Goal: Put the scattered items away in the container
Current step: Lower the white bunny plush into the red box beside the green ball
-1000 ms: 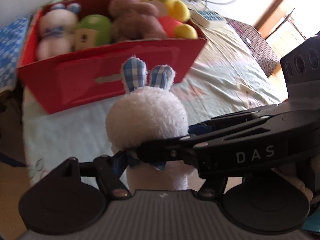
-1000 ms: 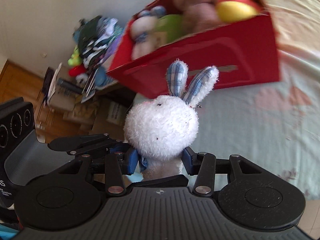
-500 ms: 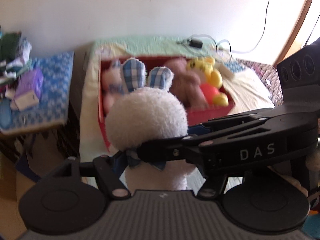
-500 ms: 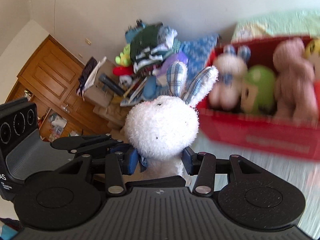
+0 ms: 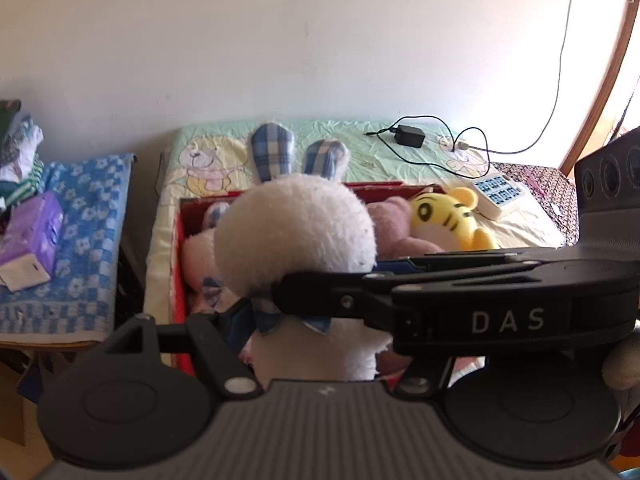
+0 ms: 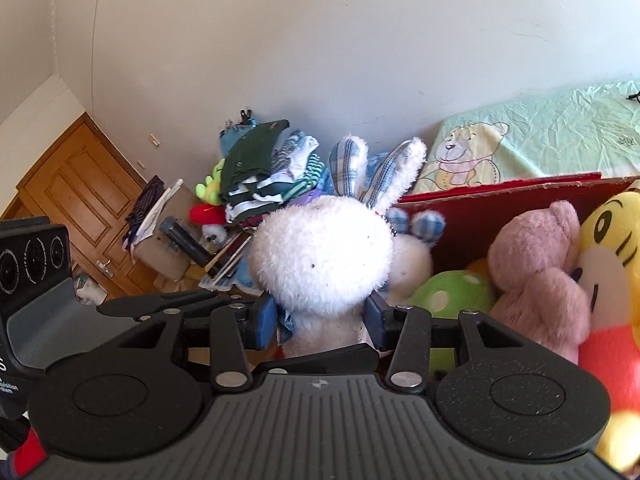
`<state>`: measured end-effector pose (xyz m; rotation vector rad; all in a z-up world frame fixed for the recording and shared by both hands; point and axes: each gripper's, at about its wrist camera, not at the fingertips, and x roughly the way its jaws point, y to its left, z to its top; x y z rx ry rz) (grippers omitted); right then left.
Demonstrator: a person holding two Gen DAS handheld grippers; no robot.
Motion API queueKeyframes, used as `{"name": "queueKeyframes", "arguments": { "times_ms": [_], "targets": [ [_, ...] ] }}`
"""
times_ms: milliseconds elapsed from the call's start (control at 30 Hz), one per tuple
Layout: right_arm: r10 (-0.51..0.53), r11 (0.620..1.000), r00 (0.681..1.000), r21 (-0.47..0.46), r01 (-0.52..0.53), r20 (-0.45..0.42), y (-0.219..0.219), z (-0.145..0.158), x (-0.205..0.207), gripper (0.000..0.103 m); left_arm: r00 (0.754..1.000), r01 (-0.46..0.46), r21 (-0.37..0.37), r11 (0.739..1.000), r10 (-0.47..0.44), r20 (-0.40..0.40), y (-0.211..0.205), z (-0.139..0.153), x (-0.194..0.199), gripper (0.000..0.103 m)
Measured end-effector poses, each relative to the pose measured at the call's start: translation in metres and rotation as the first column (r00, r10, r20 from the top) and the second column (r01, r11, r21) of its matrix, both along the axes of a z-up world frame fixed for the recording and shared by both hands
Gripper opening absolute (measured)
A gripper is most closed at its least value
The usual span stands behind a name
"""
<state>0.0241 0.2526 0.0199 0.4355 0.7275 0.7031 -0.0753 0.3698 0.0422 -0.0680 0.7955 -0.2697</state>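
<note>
A bed (image 5: pixel 360 140) with a pale green sheet carries a red box (image 6: pixel 500 196) already packed with a pink bear (image 6: pixel 540 272), a yellow tiger (image 5: pixel 448 216) and other plush toys. Above the box's near edge hangs a white bunny (image 6: pixel 324 256), pinched at the neck by the right gripper (image 6: pixel 320 316). The left gripper (image 5: pixel 316 312) seems clamped there too, though the right gripper's finger hides one side.

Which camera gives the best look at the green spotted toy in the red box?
The right wrist view: the green spotted toy lies in plain sight in the red box, beside the pink bear. In the left wrist view the white bunny hides it entirely.
</note>
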Motion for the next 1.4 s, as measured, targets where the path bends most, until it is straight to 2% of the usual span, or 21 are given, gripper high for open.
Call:
{"name": "queueKeyframes", "arguments": {
  "times_ms": [133,367,533,667,900,1033,1233,1300,1367,1400],
  "targets": [
    [-0.006,1.0,1.0,-0.004,0.006,0.006,0.001,-0.017,0.011,0.048,1.0,-0.02,-0.009,1.0,0.02,-0.024,0.005,-0.019,0.013,0.068],
    [-0.005,1.0,0.998,-0.031,0.004,-0.057,0.007,-0.034,0.017,0.047,0.996,-0.006,-0.034,0.999,0.002,-0.09,0.012,-0.043,0.019,0.068],
    [-0.035,0.999,0.997,-0.035,0.033,-0.075,0.01,-0.041,0.01,0.047,0.995,0.045,-0.039,0.998,-0.048,-0.09,0.017,-0.049,0.015,0.069],
    [-0.052,0.996,0.997,-0.075,0.048,-0.06,0.016,-0.041,0.007,0.046,0.992,0.101,-0.024,0.995,-0.103,-0.077,0.018,-0.05,0.01,0.07],
    [-0.098,0.993,0.988,-0.081,0.089,-0.123,0.016,-0.05,0.009,0.043,0.987,0.14,-0.024,0.99,-0.141,-0.071,0.018,-0.051,0.01,0.073],
    [-0.11,0.99,0.987,-0.1,0.099,-0.118,0.018,-0.047,0.007,0.045,0.985,0.155,-0.04,0.987,-0.158,-0.068,0.021,-0.051,0.009,0.074],
    [-0.163,0.978,0.981,-0.145,0.147,-0.102,0.012,-0.033,-0.005,0.062,0.983,0.159,-0.077,0.984,-0.165,-0.081,0.027,-0.049,0.01,0.076],
    [-0.176,0.977,0.98,-0.14,0.162,-0.091,0.005,-0.028,-0.011,0.06,0.982,0.159,-0.103,0.982,-0.168,-0.089,0.031,-0.046,0.009,0.076],
    [-0.192,0.977,0.976,-0.114,0.181,-0.098,-0.004,-0.025,-0.016,0.054,0.983,0.153,-0.114,0.982,-0.163,-0.084,0.036,-0.043,0.007,0.076],
    [-0.202,0.976,0.974,-0.107,0.191,-0.101,-0.007,-0.024,-0.018,0.048,0.984,0.15,-0.117,0.982,-0.16,-0.075,0.038,-0.04,0.005,0.076]
  ]
}}
